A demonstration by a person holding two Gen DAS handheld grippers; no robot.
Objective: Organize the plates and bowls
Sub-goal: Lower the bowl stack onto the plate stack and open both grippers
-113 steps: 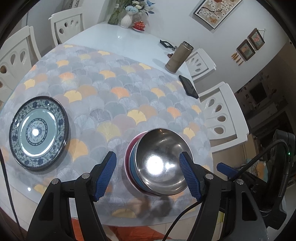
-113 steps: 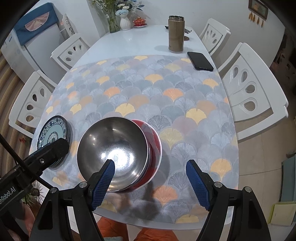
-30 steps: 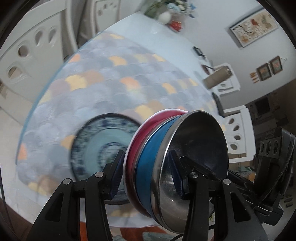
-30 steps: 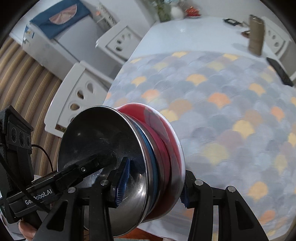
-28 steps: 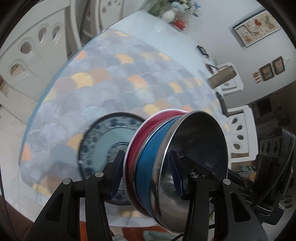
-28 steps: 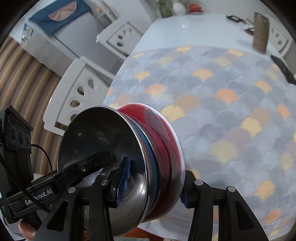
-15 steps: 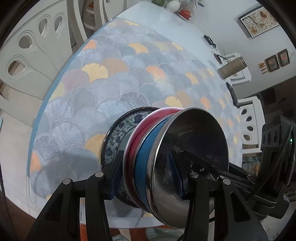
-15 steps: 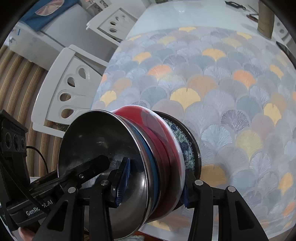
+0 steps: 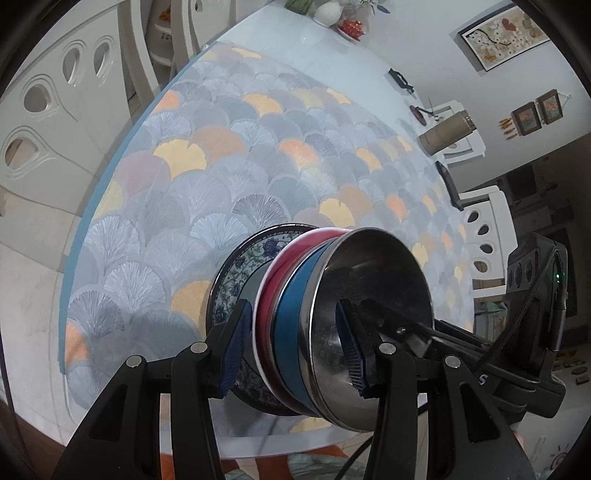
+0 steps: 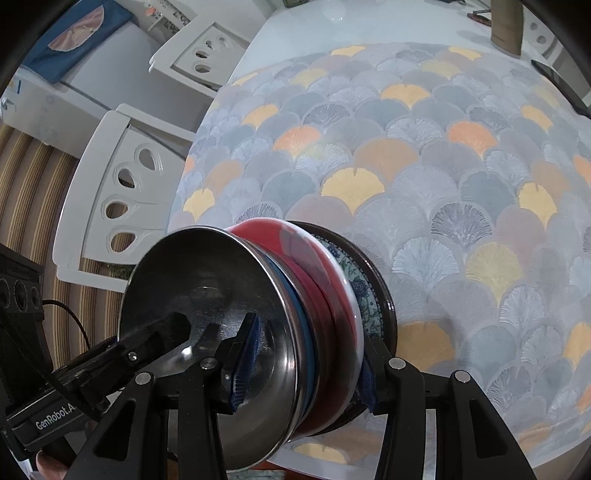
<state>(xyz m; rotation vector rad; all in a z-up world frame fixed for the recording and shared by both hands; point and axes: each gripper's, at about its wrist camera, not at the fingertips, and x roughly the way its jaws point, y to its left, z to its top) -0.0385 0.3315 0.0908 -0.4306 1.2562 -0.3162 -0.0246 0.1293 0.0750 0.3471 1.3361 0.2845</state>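
- Left gripper point(image 9: 291, 347) clamps the bowl stack point(image 9: 295, 314) across its rim.
- Right gripper point(image 10: 303, 369) clamps the opposite rim likewise.
- Stack: steel bowl point(image 10: 207, 317) over blue, then red.
- Stack sits over the patterned plate point(image 9: 240, 269) on the mat point(image 10: 406, 166); contact unclear.

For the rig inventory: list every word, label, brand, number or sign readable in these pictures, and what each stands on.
"GenRobot.A", cut off by a black finger: white print on the black body of the left gripper, seen from the right wrist.
"S", a lone white mark: on the black body of the right gripper, seen from the left wrist.
Framed wall pictures: artwork only, no legible text.
Nothing else readable.
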